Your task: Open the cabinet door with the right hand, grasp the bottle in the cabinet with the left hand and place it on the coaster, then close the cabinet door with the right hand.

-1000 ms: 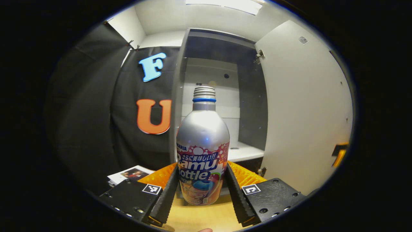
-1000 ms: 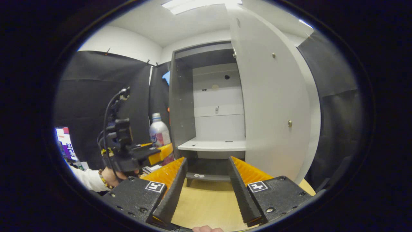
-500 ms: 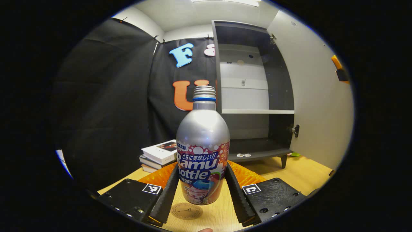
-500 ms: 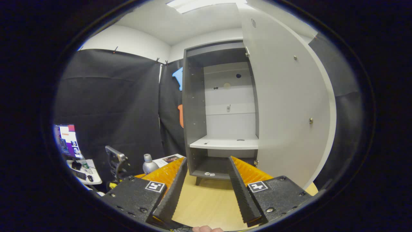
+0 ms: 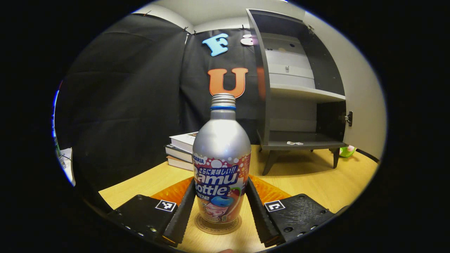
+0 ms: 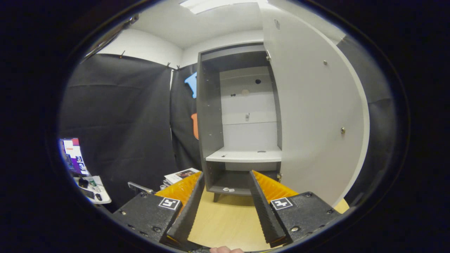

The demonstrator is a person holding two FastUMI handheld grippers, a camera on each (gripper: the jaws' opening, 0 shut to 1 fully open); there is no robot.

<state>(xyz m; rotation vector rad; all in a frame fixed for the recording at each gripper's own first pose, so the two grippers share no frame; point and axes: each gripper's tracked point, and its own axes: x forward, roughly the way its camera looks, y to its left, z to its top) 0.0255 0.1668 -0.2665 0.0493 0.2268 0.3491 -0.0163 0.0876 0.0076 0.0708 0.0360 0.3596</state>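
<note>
Cabinet (image 6: 242, 116) stands open w/ door (image 6: 313, 119) swung wide to the right, so the front is free for entry; shelf (image 6: 244, 155) bare apart from a small dark spot, lower bay low and tight. Tabletop (image 6: 225, 221) between right gripper (image 6: 225, 207) and cabinet is bare wood, free approach. In left gripper view, bottle (image 5: 221, 165) fills the gap between left gripper (image 5: 220, 207) fingers, standing on coaster (image 5: 218, 225). Book stack (image 5: 181, 151) sits behind-left of bottle, blocking that side; table towards the cabinet legs is open.

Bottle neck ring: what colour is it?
Blue, a thin band on the bottle just below its threaded top; clearest in the left gripper view.
</note>
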